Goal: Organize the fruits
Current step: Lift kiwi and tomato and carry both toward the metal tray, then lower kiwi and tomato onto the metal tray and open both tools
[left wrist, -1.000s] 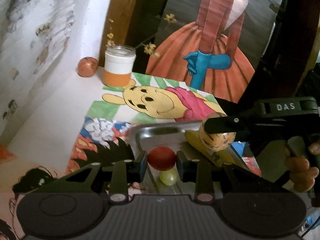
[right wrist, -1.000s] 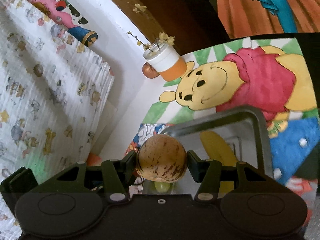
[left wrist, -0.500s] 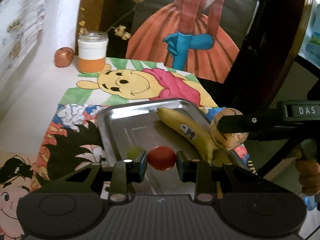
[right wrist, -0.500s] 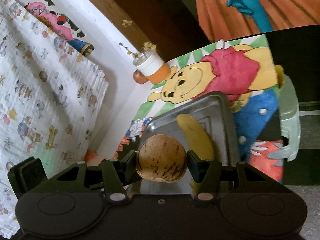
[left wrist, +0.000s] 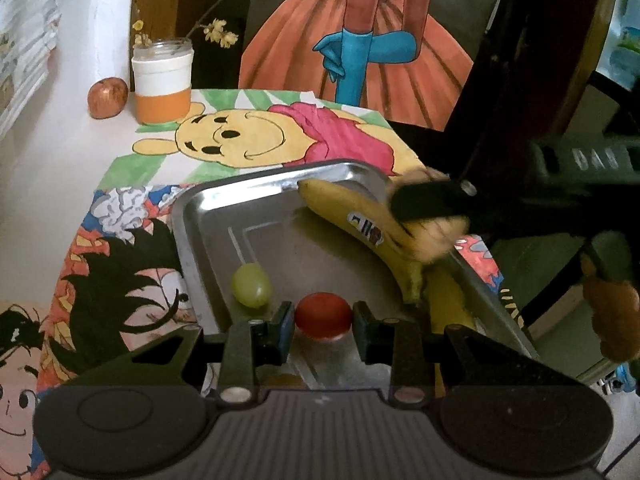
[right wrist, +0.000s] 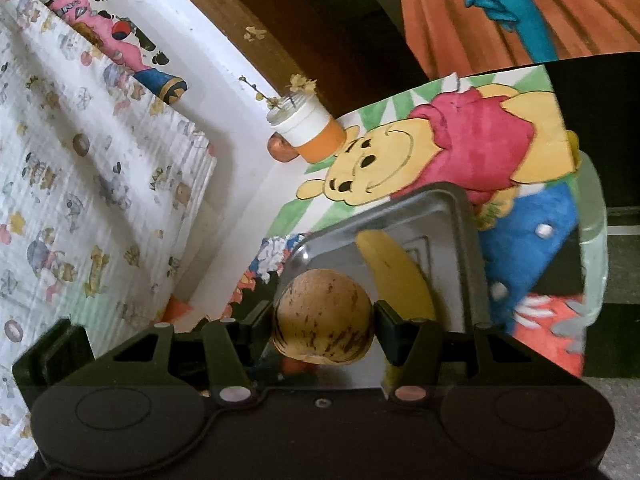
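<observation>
Red fruit (left wrist: 323, 315): small, round, smooth and glossy, probably a tomato or plum. It sat clamped between the jaws of the left gripper (left wrist: 322, 320), low over the near end of the metal tray (left wrist: 208, 216). Judged light and thin-skinned; a soft pinch across its widest part suited it.

Speckled fruit (right wrist: 323, 322): tan, round, matt, flecked with dark streaks. The right gripper (right wrist: 325, 325) was closed on its flanks above the tray's near edge. Judged firmer and heavier, unlikely to slip.

Banana (left wrist: 360, 224): yellow, curved, stickered, lying in the tray along its right side. Soft, bruised easily; best taken mid-body.

Green grape (left wrist: 251, 285): oval, waxy, loose on the tray floor near the left rim. Likely to roll and slip.

Tray: rectangular, polished steel, rounded corners, raised rim, resting on painted cartoon sheets (left wrist: 240, 140).

Apple (left wrist: 107, 97): reddish, standing on the white table beside an orange-and-white jar (left wrist: 162, 80) with dried flowers.
</observation>
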`<state>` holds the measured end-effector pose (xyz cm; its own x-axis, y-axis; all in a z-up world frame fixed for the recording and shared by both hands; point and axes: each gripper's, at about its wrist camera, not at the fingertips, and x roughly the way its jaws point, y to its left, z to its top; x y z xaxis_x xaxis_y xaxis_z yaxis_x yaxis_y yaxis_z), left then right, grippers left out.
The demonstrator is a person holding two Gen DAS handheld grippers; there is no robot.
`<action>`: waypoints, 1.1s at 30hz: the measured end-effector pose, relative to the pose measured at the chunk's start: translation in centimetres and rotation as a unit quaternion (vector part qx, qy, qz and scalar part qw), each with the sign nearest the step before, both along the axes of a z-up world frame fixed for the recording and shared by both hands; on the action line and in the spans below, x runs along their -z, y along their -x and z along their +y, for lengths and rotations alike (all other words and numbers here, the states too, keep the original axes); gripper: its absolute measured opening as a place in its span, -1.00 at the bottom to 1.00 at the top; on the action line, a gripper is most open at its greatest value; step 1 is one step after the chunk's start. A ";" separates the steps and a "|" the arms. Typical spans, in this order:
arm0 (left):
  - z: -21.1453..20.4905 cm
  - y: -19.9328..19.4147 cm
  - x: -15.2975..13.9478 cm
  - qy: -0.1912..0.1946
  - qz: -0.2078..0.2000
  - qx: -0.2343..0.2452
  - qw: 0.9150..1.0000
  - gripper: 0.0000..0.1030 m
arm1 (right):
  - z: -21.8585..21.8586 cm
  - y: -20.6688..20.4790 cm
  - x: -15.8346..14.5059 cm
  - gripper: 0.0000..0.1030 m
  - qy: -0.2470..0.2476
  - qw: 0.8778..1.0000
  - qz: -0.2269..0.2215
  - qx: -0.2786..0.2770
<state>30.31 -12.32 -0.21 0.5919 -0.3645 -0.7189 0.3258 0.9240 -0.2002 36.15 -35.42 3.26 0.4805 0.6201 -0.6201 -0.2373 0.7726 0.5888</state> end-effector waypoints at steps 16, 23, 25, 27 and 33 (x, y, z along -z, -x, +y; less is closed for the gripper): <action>0.2 0.1 0.5 -0.006 0.010 -0.015 1.000 -0.32 | 2.6 -1.4 2.2 0.10 0.026 0.999 0.033 0.000; 0.2 0.3 0.4 -0.005 0.013 -0.022 1.000 -0.31 | 3.6 -1.4 1.9 0.10 0.058 0.997 0.040 0.015; 0.2 0.5 0.4 -0.005 0.015 -0.023 1.000 -0.30 | 4.2 -1.4 1.8 0.10 0.074 0.996 0.040 0.020; 0.2 0.5 0.5 -0.005 0.017 -0.025 1.000 -0.30 | 4.7 -1.4 1.7 0.10 0.089 0.995 0.041 0.024; 0.3 0.8 0.6 -0.002 0.019 -0.030 0.999 -0.28 | 5.7 -1.6 1.7 0.10 0.119 0.991 0.052 0.032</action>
<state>29.51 -12.00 -0.81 0.5854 -0.3255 -0.7425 0.2615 0.9427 -0.2071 37.74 -29.71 1.61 0.4404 0.4206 -0.7932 -0.1305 0.9041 0.4069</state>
